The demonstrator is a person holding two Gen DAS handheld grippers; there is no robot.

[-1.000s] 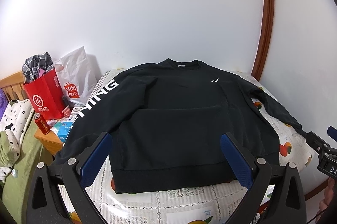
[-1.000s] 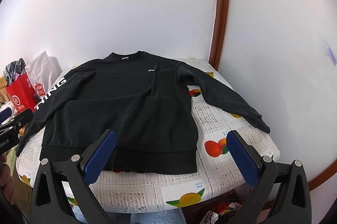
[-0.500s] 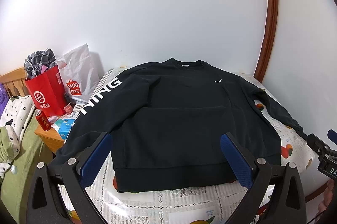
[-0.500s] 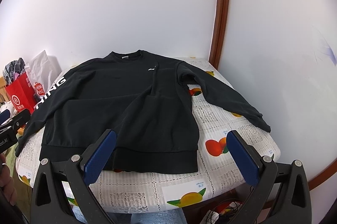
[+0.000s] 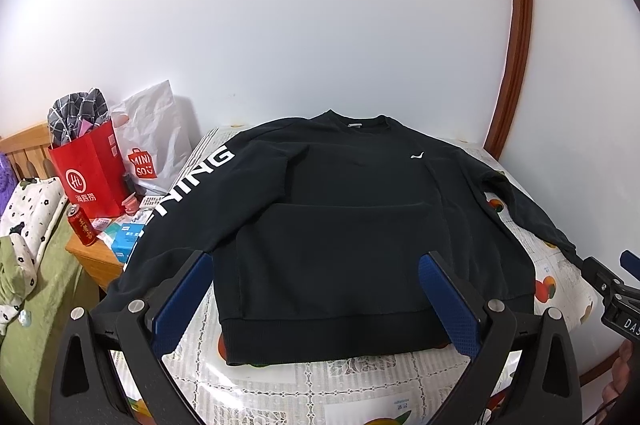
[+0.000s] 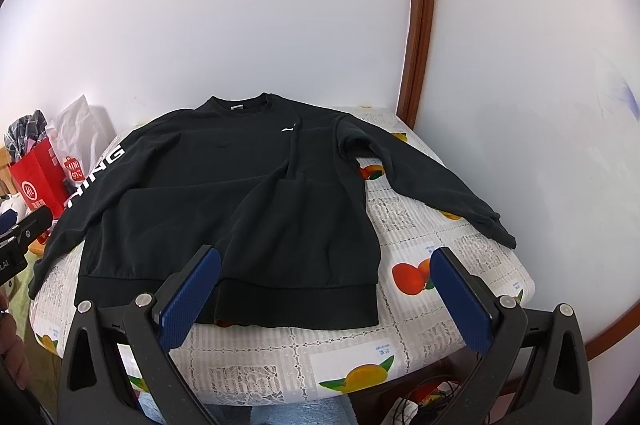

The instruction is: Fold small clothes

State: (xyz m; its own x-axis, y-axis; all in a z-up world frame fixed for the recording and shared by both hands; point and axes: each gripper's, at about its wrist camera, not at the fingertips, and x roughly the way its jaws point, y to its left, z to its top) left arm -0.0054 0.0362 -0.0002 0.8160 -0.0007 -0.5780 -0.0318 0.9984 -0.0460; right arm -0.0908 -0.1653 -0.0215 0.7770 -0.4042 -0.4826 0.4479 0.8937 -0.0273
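Observation:
A black long-sleeved sweatshirt point(image 5: 352, 225) lies flat, front up, on a table with a fruit-print cloth point(image 5: 360, 385); it also shows in the right wrist view point(image 6: 240, 209). Its left sleeve with white letters point(image 5: 192, 185) hangs over the table's left edge. Its right sleeve point(image 6: 432, 185) lies stretched toward the table's right edge. My left gripper point(image 5: 316, 299) is open and empty, held above the hem. My right gripper point(image 6: 326, 299) is open and empty, above the hem's right corner point(image 6: 360, 305).
A red paper bag point(image 5: 88, 177), a white plastic bag point(image 5: 152, 153) and a red can point(image 5: 82, 225) stand on a wooden side table point(image 5: 96, 261) to the left. White walls stand close behind and to the right. A brown door frame point(image 6: 420, 25) rises at the back right.
The left gripper has drifted a little, so the sweatshirt sits slightly lower and closer in its view. The right view is almost unchanged. Both grippers stay open.

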